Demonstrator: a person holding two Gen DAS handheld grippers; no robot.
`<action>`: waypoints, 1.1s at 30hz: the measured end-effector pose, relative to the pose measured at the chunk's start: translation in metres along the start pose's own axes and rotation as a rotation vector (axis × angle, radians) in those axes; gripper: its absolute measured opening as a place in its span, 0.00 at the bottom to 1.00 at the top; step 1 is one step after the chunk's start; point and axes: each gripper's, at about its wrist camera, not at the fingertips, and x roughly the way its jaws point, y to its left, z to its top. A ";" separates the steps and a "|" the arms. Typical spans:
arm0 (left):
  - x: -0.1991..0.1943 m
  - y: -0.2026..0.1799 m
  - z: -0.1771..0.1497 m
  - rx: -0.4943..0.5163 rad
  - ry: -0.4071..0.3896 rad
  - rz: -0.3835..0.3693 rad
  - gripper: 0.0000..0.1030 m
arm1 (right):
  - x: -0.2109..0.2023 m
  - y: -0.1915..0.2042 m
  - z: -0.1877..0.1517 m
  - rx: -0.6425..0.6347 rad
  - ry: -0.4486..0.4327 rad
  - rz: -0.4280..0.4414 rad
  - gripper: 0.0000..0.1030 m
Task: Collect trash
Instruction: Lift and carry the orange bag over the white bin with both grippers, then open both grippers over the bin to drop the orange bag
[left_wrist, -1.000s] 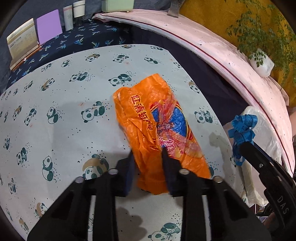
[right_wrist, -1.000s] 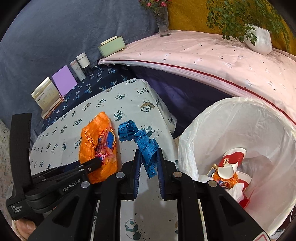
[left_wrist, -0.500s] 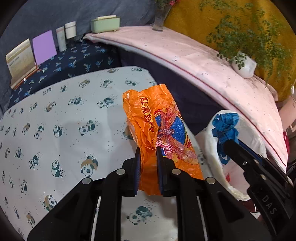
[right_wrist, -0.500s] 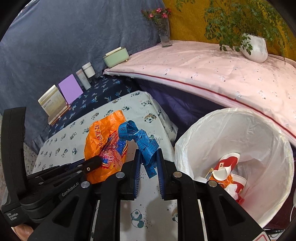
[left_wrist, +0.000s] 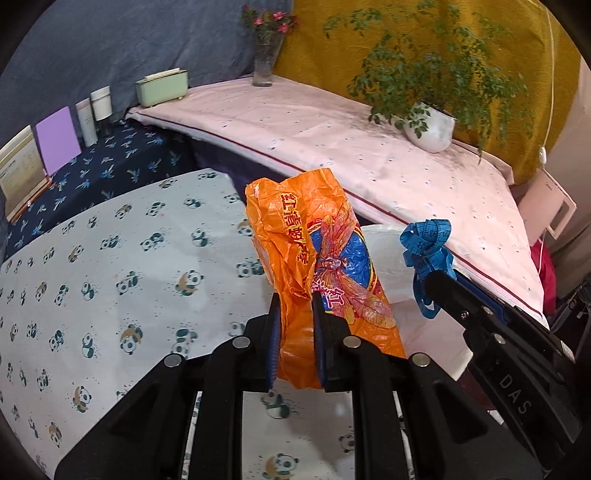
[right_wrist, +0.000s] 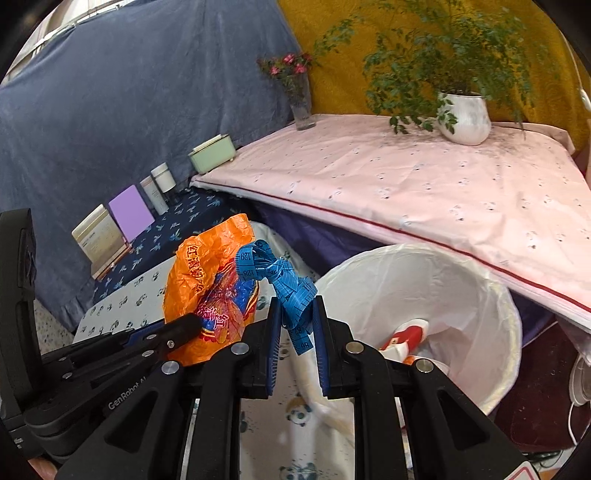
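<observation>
My left gripper (left_wrist: 296, 314) is shut on a crumpled orange plastic bag (left_wrist: 314, 251) and holds it in the air above the right edge of the panda-print table (left_wrist: 110, 266). The bag also shows in the right wrist view (right_wrist: 207, 284). My right gripper (right_wrist: 296, 314) is shut on a tangled blue measuring tape (right_wrist: 284, 280) and holds it beside the bag, near the rim of the white-lined trash bin (right_wrist: 491, 295). The tape also shows in the left wrist view (left_wrist: 424, 251). Red and white trash (right_wrist: 406, 332) lies in the bin.
A pink-covered surface (right_wrist: 424, 184) with a potted plant (right_wrist: 465, 118) and a flower vase (right_wrist: 301, 107) rises behind the bin. Books, a purple card (left_wrist: 57, 140), jars and a green box (left_wrist: 162, 86) stand on the dark blue cloth at the back left.
My left gripper closed on the orange bag and lifted it off the table toward the bin. My right gripper rose with the blue tape and moved closer to the bin.
</observation>
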 end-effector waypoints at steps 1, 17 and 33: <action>0.000 -0.004 0.000 0.006 0.000 -0.004 0.15 | -0.003 -0.004 0.001 0.004 -0.004 -0.006 0.16; 0.004 -0.056 -0.001 0.081 0.008 -0.050 0.15 | -0.031 -0.054 -0.002 0.067 -0.036 -0.069 0.16; 0.010 -0.072 -0.002 0.105 0.018 -0.059 0.15 | -0.037 -0.070 -0.004 0.094 -0.038 -0.087 0.16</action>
